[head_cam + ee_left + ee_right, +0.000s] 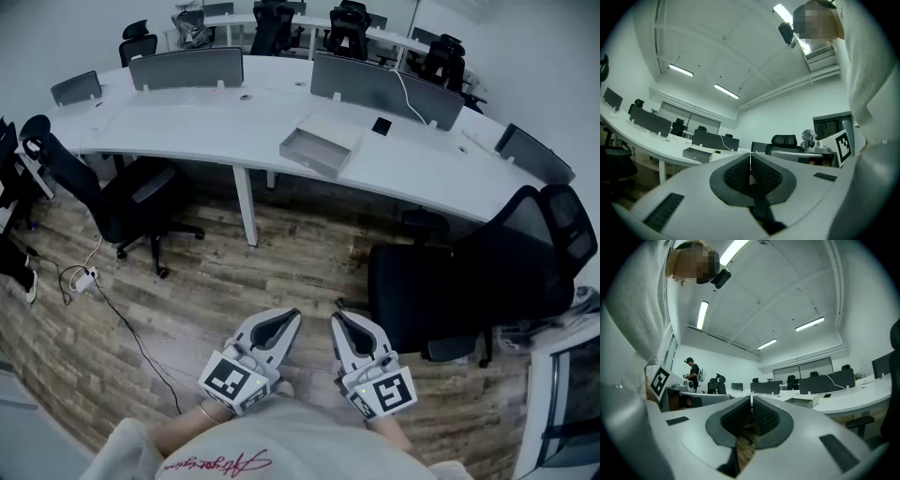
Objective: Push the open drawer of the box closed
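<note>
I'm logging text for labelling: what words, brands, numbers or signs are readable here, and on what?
Red cursive script on the person's white shirt: too blurred to read.
Black-and-white square markers on the cubes of the left tool and right tool: patterns only, no letters.
Pale grey box with its drawer open: no print visible.

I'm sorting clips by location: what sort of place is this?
Most likely an open-plan office: a long curved white desk with grey divider screens, black swivel chairs on a wood-plank floor, and strip lights overhead.
</note>
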A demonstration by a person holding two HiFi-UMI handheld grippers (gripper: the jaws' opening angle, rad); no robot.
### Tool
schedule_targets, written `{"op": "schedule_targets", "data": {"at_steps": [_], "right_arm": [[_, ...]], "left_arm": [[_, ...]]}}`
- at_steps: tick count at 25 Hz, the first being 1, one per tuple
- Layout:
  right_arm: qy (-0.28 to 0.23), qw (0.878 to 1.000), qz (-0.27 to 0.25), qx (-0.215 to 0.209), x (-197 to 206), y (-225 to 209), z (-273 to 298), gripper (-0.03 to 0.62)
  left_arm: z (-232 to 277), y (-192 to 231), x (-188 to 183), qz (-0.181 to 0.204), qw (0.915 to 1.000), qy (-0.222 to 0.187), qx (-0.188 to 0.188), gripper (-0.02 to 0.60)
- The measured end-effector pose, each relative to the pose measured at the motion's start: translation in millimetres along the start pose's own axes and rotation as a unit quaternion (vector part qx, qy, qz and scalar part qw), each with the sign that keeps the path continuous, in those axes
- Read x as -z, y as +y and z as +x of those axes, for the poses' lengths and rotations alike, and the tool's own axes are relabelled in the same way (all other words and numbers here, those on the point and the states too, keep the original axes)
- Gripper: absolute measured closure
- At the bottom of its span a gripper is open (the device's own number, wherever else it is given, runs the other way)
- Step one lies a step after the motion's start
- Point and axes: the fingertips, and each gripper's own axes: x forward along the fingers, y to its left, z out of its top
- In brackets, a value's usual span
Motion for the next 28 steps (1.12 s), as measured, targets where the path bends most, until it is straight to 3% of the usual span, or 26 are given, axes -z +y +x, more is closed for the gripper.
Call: {"op": "schedule_targets", "data": {"at_steps": [15, 28], "right_arm": [[-0.021, 0.999, 0.024, -0.004, -1, -1, 10, 0.565], [-0.006, 1.0, 0.01, -0.015, 5, -36, 76, 0.565]], "left_arm": [[-10, 12, -3, 0.001, 0.9998, -0.009, -0.02, 0.563], [41, 80, -9, 0.0, 0.9996, -0.012, -0.024, 0.563]]}}
